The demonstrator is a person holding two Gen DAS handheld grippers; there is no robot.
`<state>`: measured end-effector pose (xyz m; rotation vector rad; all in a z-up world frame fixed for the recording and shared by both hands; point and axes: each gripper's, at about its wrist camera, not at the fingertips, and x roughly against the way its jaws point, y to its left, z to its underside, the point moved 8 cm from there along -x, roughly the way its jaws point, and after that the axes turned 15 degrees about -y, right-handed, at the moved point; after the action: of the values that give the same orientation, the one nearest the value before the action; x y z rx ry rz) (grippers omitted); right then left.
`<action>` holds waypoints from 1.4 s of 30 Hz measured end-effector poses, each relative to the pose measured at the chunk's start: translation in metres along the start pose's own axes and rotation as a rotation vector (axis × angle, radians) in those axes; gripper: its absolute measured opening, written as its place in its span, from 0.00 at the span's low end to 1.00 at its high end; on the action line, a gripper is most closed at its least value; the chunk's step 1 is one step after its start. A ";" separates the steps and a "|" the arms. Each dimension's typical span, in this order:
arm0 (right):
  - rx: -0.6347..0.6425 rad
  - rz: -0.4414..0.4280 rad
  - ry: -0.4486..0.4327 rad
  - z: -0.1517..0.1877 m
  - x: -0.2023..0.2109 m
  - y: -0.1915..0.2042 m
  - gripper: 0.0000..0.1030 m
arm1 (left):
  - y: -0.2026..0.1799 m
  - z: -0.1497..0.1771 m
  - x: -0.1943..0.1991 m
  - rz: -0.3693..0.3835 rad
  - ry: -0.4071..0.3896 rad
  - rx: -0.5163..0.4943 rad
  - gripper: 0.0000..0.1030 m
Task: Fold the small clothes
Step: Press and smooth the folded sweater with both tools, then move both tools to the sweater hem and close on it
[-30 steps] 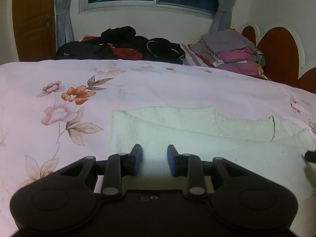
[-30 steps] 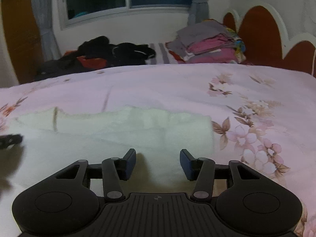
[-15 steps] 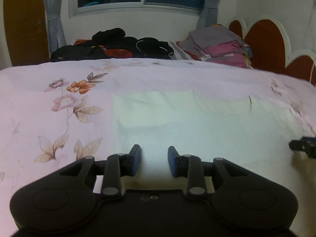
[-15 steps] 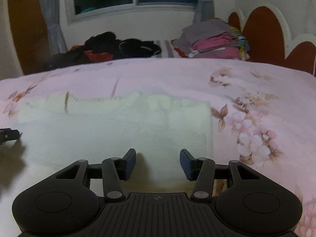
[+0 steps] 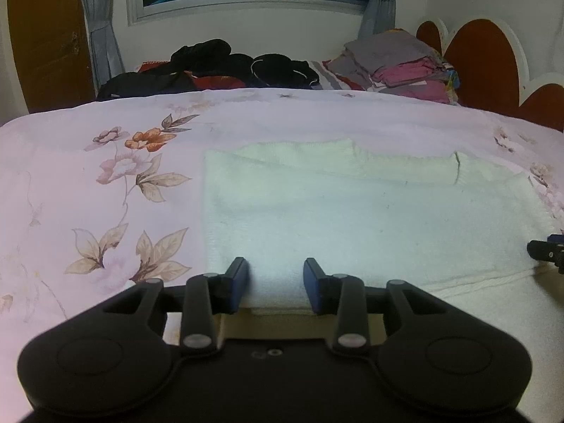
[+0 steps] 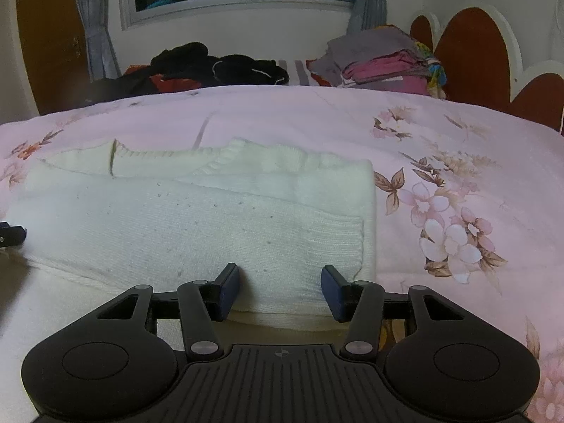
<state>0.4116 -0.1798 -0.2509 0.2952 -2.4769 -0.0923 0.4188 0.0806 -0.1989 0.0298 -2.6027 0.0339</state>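
Left claw (image 5: pixel 275 283): jaws are set narrowly apart and have just been opening; the near edge of the sweater is seen between the blue pads, but no pinch on it can be made out.
Right claw (image 6: pixel 280 290): jaws are held moderately apart; the sweater's near edge lies between them, and the pads are not seen pressing on it.
Sweater (image 5: pixel 352 218): a white knit, laid flat and partly folded on the bedspread, spread from 9 to 3 o'clock ahead of both claws.
Bedspread (image 5: pixel 88 183): pink with flower prints, seen at 9 o'clock of the sweater in the left view.
Far end, 12 o'clock: dark clothes (image 5: pixel 218 67) are heaped.
Far end, 1 o'clock: folded clothes (image 5: pixel 398 63) are stacked.
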 end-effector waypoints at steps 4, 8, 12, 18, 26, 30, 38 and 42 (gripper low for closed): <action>0.007 -0.012 0.039 -0.003 -0.003 0.000 0.49 | -0.003 -0.002 -0.001 -0.033 0.031 -0.013 0.36; 0.031 -0.030 0.101 -0.008 -0.008 0.002 0.51 | -0.008 -0.004 0.005 -0.070 0.053 -0.029 0.36; 0.021 -0.046 0.075 -0.015 0.010 0.004 0.51 | -0.013 -0.006 0.031 -0.073 0.050 0.004 0.38; -0.005 -0.126 0.026 -0.008 0.061 0.010 0.51 | -0.022 -0.003 0.084 -0.053 0.019 0.005 0.42; -0.049 -0.152 -0.012 0.014 0.135 0.011 0.51 | -0.023 0.008 0.141 -0.031 -0.003 0.027 0.43; -0.065 -0.122 -0.023 0.031 0.172 0.007 0.51 | -0.020 0.017 0.169 -0.003 -0.020 0.015 0.47; -0.049 -0.037 0.009 0.083 0.238 0.004 0.51 | -0.006 0.062 0.220 0.033 0.011 0.014 0.51; -0.060 -0.004 0.013 0.102 0.267 0.001 0.51 | 0.002 0.082 0.243 0.046 0.023 0.016 0.52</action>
<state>0.1429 -0.2416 -0.1745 0.2746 -2.4561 -0.1662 0.1679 0.0764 -0.1443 -0.0240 -2.5798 0.0715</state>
